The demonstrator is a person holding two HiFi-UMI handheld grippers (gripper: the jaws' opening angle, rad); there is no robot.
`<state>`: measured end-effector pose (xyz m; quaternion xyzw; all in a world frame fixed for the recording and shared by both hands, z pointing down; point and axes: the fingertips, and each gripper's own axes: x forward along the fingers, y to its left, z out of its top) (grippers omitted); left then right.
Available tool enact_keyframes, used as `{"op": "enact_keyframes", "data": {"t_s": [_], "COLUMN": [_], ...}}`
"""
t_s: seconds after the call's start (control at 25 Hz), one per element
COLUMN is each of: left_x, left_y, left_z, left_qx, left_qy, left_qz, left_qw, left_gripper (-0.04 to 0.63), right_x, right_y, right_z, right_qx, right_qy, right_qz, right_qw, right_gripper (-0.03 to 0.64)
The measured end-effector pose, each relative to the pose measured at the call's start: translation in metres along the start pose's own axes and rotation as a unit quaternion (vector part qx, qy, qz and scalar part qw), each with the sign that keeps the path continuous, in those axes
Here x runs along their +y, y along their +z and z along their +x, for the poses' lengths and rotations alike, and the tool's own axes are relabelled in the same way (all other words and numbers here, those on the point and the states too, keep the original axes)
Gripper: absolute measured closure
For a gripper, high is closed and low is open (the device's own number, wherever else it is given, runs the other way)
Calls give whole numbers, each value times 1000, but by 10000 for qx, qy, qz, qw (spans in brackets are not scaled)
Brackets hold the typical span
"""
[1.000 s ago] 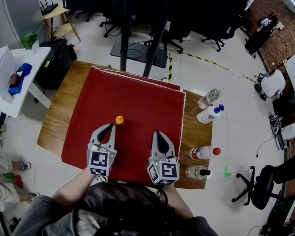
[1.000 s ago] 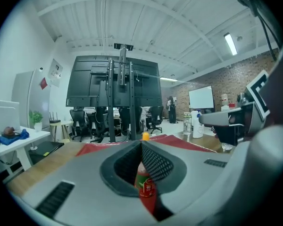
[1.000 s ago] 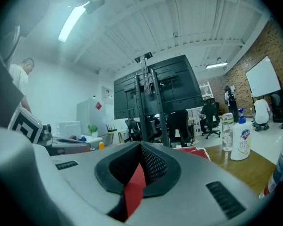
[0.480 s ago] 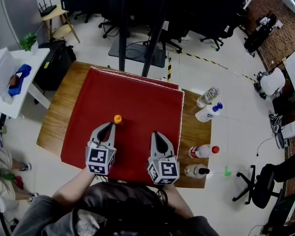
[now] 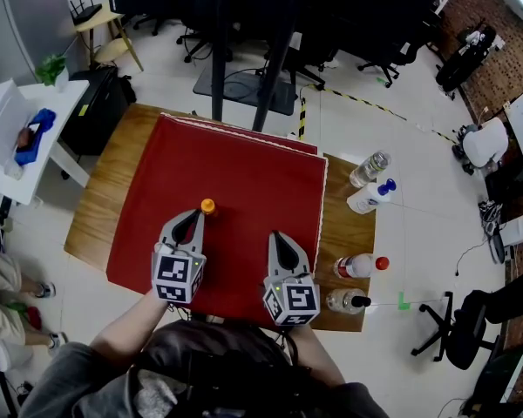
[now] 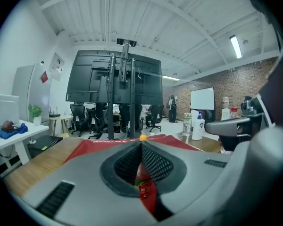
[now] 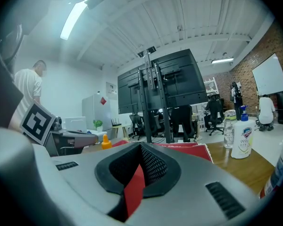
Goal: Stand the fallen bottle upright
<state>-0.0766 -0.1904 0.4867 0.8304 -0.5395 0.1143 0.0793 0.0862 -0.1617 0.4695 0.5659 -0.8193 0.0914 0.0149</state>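
Just off the left gripper's (image 5: 195, 217) tips at one o'clock, the bottle (image 5: 208, 205) stands on the red cloth (image 5: 244, 164). Head view shows only its orange cap; the left gripper view shows its red body beyond closed, empty jaws. The right gripper's (image 5: 275, 236) jaws are likewise closed and empty.
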Motion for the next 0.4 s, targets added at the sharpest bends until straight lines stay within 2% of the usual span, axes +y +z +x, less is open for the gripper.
{"op": "enact_keyframes", "data": {"t_s": [0.16,0.4], "left_x": [-5,4], "left_y": [1,-3], "left_z": [0,1], "left_qx": [-28,11], "left_qy": [-52,74], "left_qz": [-54,-190], "left_qw": [10000,9998], "left_gripper": [581,581], "right_x": [-2,-4], "right_y": [1,1], "right_z": [-2,-1], "right_qx": [-65,-76], "right_qy": [82,169], "right_qz": [106,79], "right_qw": [9999,9998], "right_gripper": [618,618]}}
